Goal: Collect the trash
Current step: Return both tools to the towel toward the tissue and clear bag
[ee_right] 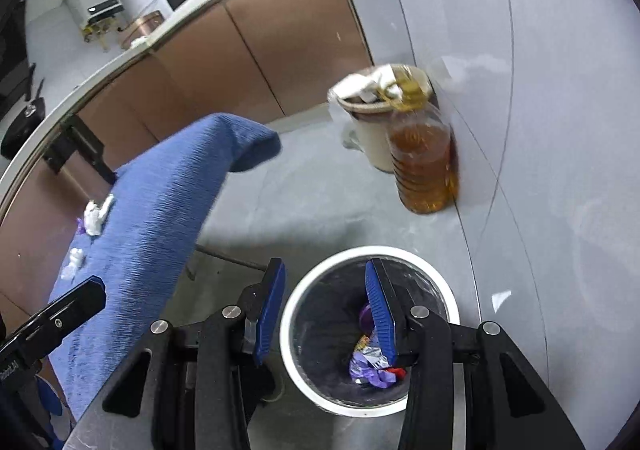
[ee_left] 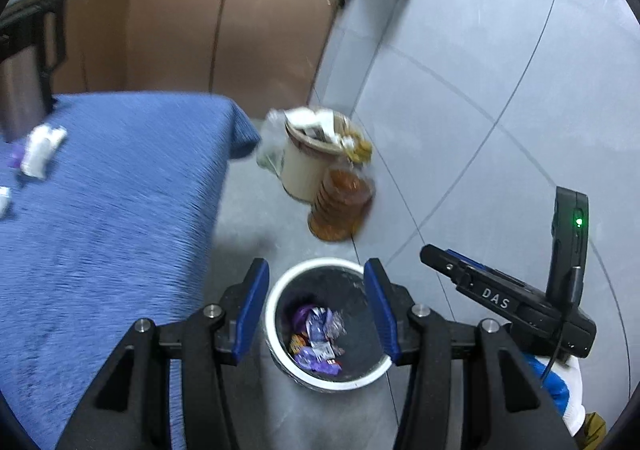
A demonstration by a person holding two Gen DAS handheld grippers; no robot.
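The bin stands on the floor just beside the table edge, white-rimmed and dark inside, with purple and silver wrappers lying at its bottom; the right view shows the same wrappers low in the bin

Both grippers hang above it with nothing in them: the left gripper has its blue pads spread wide, framing the bin mouth, and the right gripper is equally spread, one pad over the opening and the other outside the rim

We judge the drop is done and the step in hand is to go back for more, since trash remains on the blue cloth: a crumpled white wad with a purple scrap touching it, and another white bit at the view's left edge; the right view shows the wad and smaller bits nearer us

To do this well, we lift clear of the rim first, keep the pads spread, and approach one wad squarely so both pads close on paper and not on cloth

Beyond the bin, a fuller beige bin and an amber bottle touch each other; we steer well apart from them

Motion blur hides finer detail
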